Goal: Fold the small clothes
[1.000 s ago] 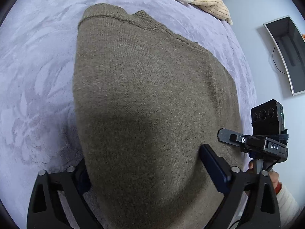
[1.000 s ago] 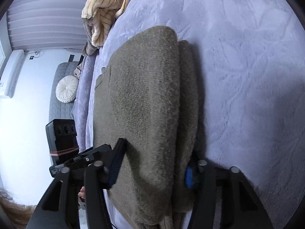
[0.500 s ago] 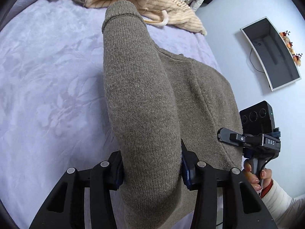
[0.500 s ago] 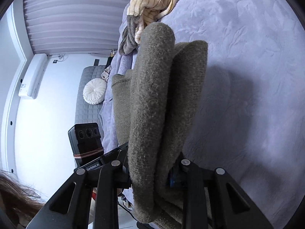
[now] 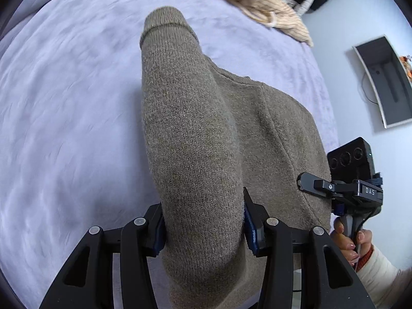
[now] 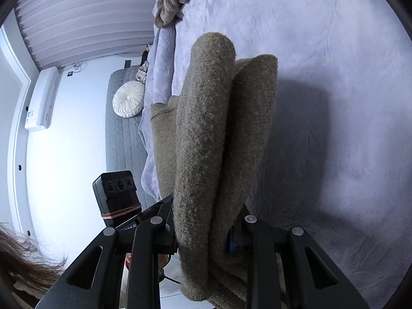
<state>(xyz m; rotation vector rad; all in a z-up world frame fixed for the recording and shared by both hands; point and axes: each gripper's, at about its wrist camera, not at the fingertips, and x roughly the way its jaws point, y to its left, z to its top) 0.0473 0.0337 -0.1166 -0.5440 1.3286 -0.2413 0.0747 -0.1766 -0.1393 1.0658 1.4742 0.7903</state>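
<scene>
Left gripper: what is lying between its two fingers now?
In the left wrist view, a thick fold of the brown sweater fills the gap of the left gripper, clamped by both blue pads. The right gripper pinches the same sweater likewise.

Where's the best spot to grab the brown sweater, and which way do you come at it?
Take the brown sweater at its near folded edge, coming in from the near side of the purple blanket. There the layers stack into a thick roll that fits between two fingers. The left gripper and right gripper each clamp such a roll, one at each end.
</scene>
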